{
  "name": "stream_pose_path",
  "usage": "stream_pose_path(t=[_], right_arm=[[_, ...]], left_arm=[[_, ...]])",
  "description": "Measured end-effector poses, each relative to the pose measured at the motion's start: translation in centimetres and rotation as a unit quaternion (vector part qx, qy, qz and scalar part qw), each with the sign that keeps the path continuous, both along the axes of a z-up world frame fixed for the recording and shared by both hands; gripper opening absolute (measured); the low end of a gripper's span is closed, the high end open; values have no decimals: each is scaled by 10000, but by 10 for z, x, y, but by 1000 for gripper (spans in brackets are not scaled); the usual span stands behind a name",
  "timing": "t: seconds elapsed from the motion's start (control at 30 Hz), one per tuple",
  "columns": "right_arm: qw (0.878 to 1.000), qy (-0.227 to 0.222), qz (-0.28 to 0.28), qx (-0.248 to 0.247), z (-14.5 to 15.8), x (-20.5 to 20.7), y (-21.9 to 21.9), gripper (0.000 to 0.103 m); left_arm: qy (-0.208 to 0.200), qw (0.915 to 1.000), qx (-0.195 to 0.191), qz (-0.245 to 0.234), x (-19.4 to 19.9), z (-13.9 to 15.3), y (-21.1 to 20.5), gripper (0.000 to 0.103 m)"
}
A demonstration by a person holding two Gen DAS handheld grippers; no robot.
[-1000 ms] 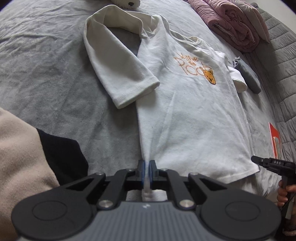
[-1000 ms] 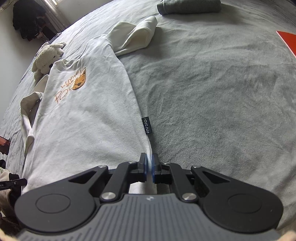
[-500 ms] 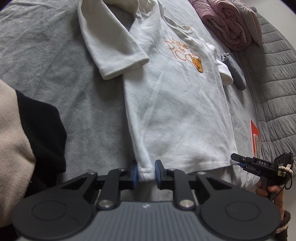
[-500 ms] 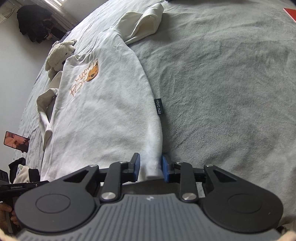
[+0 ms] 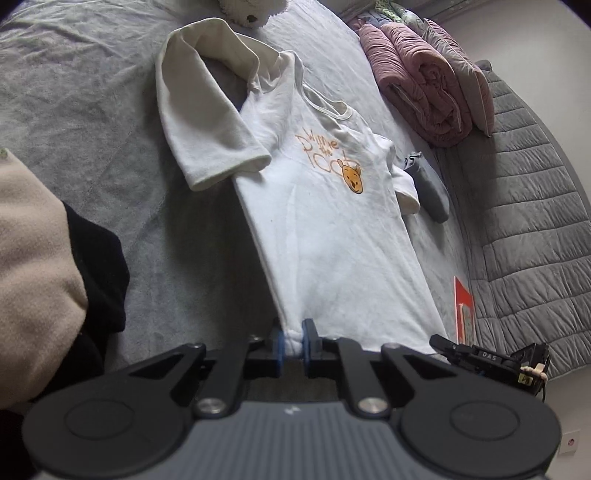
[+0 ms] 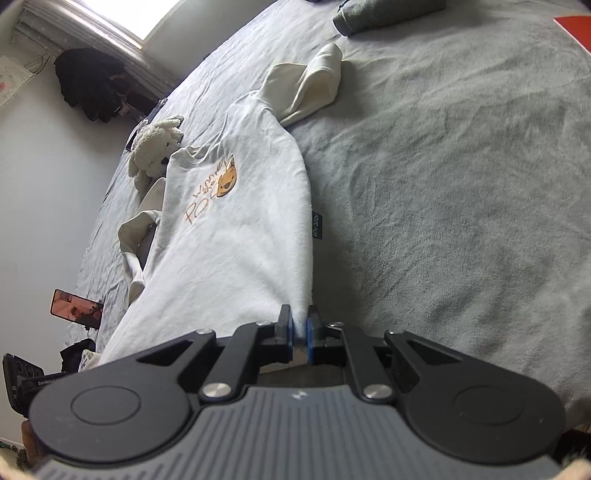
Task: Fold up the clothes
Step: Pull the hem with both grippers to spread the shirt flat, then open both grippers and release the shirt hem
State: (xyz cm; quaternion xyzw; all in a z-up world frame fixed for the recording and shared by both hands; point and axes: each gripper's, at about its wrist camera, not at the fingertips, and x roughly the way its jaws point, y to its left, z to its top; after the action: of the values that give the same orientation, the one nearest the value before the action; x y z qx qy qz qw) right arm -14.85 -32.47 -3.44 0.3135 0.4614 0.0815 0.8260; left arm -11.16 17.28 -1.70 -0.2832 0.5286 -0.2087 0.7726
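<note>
- The bed point(image 5: 92, 158) is covered in a grey blanket and carries everything else.
- A white T-shirt point(image 5: 332, 229) with an orange bear print lies face up along the middle of the bed, its hem end lifted off the blanket towards the two grippers.
- A rolled pink quilt point(image 5: 424, 96) sits beyond the T-shirt's collar, off to one side.
- A folded grey garment point(image 6: 388, 14) lies just beside one of the T-shirt's sleeves.
- A white plush toy point(image 6: 153, 153) rests near the T-shirt's collar.
- A red sheet point(image 5: 463, 306) lies near the T-shirt's hem, on the side of the right gripper.
- The left gripper point(image 5: 292, 345) has its fingers clamped on one hem corner of the T-shirt.
- The right gripper point(image 6: 300, 334) has its fingers pinched on the T-shirt's other hem corner, below a small black side label point(image 6: 317, 224).
</note>
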Motion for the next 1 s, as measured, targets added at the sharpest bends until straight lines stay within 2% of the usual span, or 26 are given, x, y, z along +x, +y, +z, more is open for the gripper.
stream_pose_path(t=[0.17, 0.33, 0.43, 0.6, 0.67, 0.73, 0.83, 0.9, 0.93, 1.0], right_arm=[[9999, -47, 79, -94, 8, -1, -2, 9], [9972, 86, 185, -724, -3, 3, 3, 9], [9920, 233, 312, -1205, -18, 8, 12, 9], [9867, 289, 407, -1549, -20, 8, 17, 9], [9843, 310, 443, -1682, -21, 7, 18, 17], [9817, 330, 480, -1814, -22, 7, 20, 31], [9759, 205, 491, -2115, -15, 9, 25, 41], [9733, 49, 487, -2244, -10, 15, 29, 44], [9727, -41, 501, -2264, -9, 21, 33, 47], [9716, -221, 531, -2296, -7, 33, 40, 51]], left_arm=[[14, 9997, 220, -77, -3, 3, 2, 9], [70, 9963, 833, -210, 1, -14, -8, 9], [96, 9899, 1359, -389, 2, -33, -22, 9], [-53, 9850, 1619, -588, 1, -35, -24, 14], [-142, 9820, 1753, -690, 2, -28, -23, 24], [-294, 9779, 1928, -749, 1, -20, -23, 41], [-690, 9699, 2229, -695, 4, -8, -26, 48], [-969, 9632, 2417, -664, 7, -1, -30, 51], [-1100, 9614, 2428, -682, 10, 0, -35, 59], [-1361, 9573, 2448, -718, 17, 3, -45, 63]])
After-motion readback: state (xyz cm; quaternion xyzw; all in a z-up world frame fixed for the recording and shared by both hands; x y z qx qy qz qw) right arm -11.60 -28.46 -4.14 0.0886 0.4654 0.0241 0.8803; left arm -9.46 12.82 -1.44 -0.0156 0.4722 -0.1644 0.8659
